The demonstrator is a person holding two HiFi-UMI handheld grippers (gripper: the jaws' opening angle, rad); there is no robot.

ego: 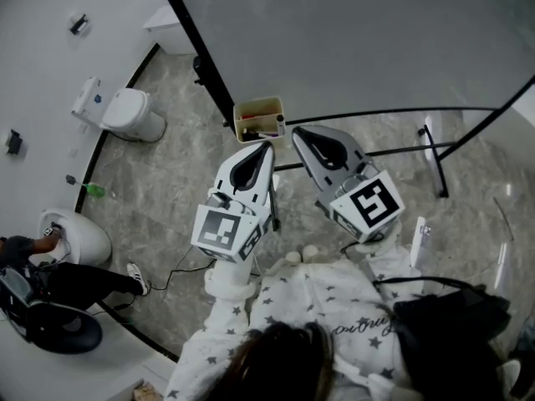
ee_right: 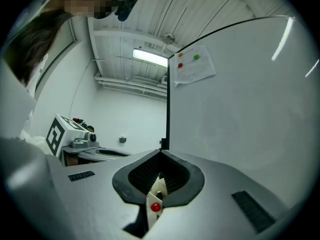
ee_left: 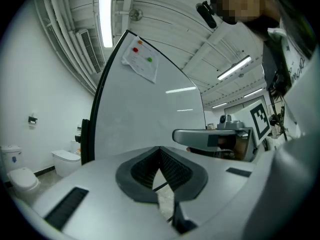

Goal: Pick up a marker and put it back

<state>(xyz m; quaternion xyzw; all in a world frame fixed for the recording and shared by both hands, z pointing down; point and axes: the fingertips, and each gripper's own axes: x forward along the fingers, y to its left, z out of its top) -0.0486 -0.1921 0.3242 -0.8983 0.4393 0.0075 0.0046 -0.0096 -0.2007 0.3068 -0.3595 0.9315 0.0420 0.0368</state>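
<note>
Two grippers, side by side. Clamped between the right gripper (ee_right: 161, 156) jaws: white marker with red end cap (ee_right: 155, 204), set back from the tips. Left gripper (ee_left: 160, 151) jaws pressed together, nothing between. Just beyond the left tips, beside the right tips: small tan open-topped box (ego: 258, 107). Farther ahead: large pale-grey whiteboard (ego: 351, 40).
</note>
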